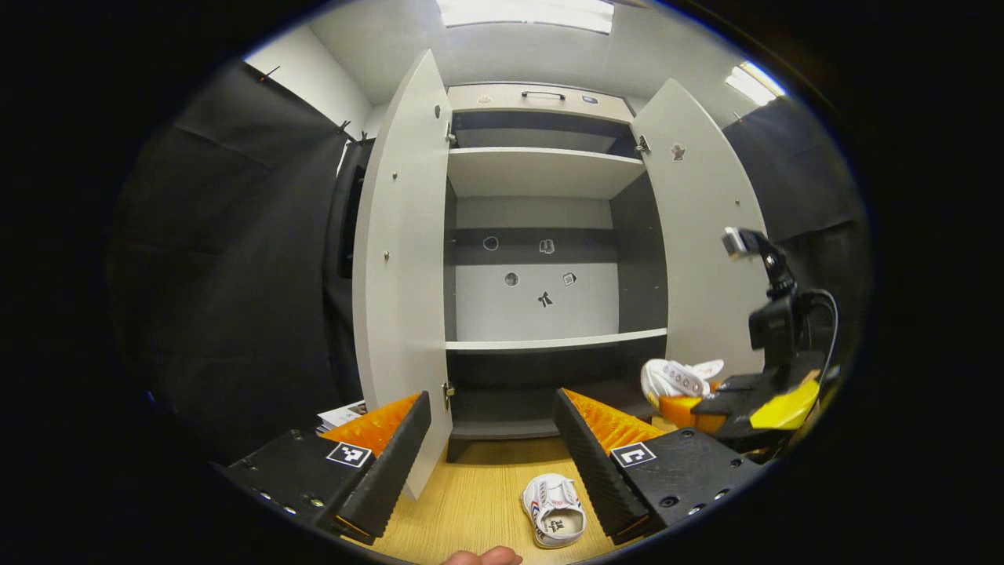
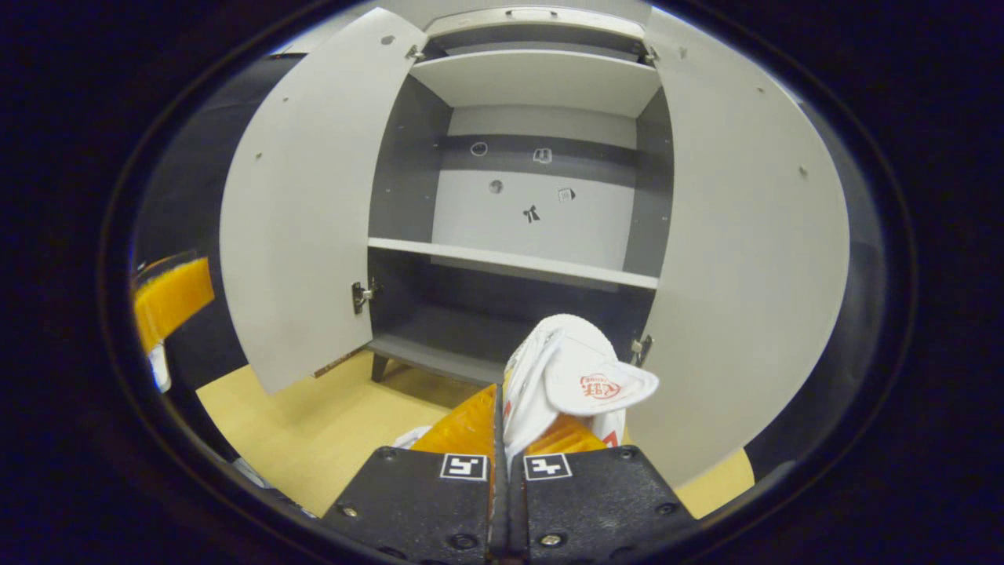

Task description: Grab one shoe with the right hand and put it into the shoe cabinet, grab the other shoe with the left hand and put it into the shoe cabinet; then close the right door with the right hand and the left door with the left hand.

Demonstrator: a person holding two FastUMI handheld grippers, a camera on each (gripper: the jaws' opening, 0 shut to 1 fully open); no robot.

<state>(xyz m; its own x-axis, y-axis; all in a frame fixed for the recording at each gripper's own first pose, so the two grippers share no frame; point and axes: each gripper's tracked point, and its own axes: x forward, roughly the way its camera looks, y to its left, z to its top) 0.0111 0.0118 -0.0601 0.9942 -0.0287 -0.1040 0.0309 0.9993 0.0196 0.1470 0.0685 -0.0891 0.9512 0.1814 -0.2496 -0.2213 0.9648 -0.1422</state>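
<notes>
In the left gripper view, the left gripper point(image 1: 494, 439) is spread wide above a shoe point(image 1: 554, 510) lying on the floor point(image 1: 471, 502) before the open cabinet point(image 1: 541, 173). In the right gripper view, the right gripper point(image 2: 502, 428) is clenched on the other shoe point(image 2: 572, 377), held before the cabinet's bottom compartment.

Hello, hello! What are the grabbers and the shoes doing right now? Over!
Right gripper shut on white fabric shoe, facing open grey shoe cabinet. Left gripper open above second white shoe on wooden floor. Nothing blocking.

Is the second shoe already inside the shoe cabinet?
No, the second shoe lies on the wooden floor in front of the open shoe cabinet, between the open left gripper's fingers.
</notes>
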